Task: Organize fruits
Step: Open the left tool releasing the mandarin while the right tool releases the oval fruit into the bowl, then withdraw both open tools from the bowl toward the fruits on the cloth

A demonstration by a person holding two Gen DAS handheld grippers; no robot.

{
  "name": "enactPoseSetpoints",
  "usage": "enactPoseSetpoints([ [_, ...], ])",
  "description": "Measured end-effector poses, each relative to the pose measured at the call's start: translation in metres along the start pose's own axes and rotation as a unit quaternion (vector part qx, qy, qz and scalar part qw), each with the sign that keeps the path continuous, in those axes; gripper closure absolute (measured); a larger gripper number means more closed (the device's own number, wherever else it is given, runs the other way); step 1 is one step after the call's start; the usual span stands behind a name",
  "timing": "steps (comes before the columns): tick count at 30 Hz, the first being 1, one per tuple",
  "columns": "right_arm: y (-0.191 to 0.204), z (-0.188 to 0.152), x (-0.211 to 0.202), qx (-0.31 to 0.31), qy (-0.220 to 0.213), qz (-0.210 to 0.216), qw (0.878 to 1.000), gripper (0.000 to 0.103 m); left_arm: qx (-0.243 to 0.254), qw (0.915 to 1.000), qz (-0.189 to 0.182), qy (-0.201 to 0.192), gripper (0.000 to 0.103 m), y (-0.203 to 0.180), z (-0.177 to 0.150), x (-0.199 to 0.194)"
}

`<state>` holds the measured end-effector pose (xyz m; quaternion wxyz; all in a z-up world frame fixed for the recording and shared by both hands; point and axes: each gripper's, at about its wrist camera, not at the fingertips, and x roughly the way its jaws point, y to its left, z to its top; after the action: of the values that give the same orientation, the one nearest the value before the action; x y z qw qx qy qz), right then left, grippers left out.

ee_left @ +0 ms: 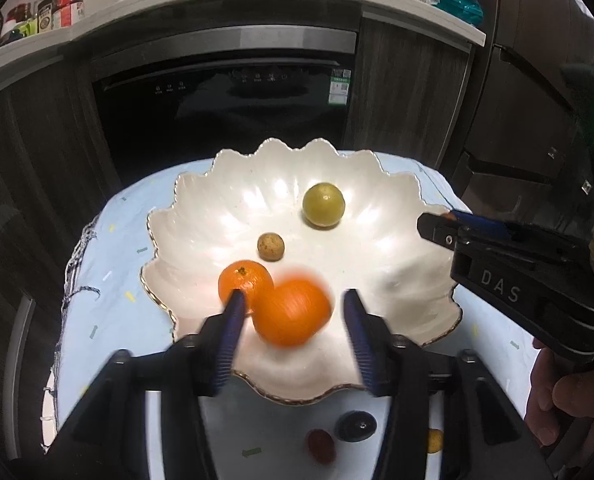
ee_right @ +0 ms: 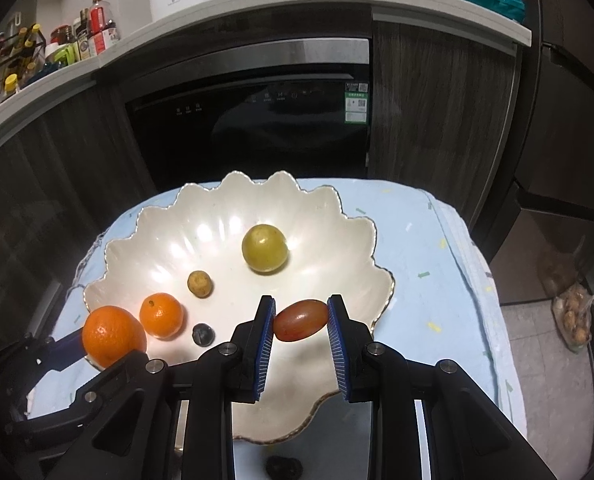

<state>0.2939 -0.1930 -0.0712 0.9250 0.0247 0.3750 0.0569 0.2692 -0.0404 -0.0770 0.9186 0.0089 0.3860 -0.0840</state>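
Clamped in the right tool is 1 red grape; "DAS" is read on its body at right, while the left tool is spread around a blurred orange.

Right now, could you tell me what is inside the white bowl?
A small orange, a green fruit, a brown fruit, a dark berry; a larger orange blurs between the left fingers. Fingers hide the near floor.

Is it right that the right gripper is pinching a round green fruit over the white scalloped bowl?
Not quite. The right gripper is pinching an oval red fruit over the white scalloped bowl. The round green fruit lies loose inside the bowl, farther back. The right wrist view shows it.
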Motion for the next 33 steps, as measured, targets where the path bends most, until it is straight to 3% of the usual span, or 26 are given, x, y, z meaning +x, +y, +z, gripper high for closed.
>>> enactPoseSetpoints([
  [2,-0.001,0.0,0.002,0.006,0.003,0.001,1.0,0.073,-0.002,0.9999,0.006,-0.011,0.029,0.001,0.002,-0.004],
  [3,-0.001,0.0,0.003,0.008,0.005,0.001,1.0,0.071,-0.005,0.9999,0.006,-0.014,0.027,0.002,0.002,-0.005],
  [5,-0.002,0.001,0.003,0.016,0.004,-0.004,1.0,0.043,-0.009,0.9998,0.007,-0.018,0.022,0.004,0.004,-0.007],
  [8,-0.006,0.002,-0.001,0.028,-0.005,-0.005,1.0,0.031,-0.011,0.9996,0.015,-0.022,0.016,0.006,0.005,-0.009],
  [14,-0.01,0.004,-0.005,0.038,-0.009,-0.017,0.999,0.029,-0.018,0.9991,0.026,-0.029,0.01,0.01,0.008,-0.013],
  [33,-0.01,0.005,-0.042,0.038,-0.038,-0.032,0.998,0.029,-0.016,0.9981,0.031,-0.05,0.01,0.005,0.012,-0.043],
])
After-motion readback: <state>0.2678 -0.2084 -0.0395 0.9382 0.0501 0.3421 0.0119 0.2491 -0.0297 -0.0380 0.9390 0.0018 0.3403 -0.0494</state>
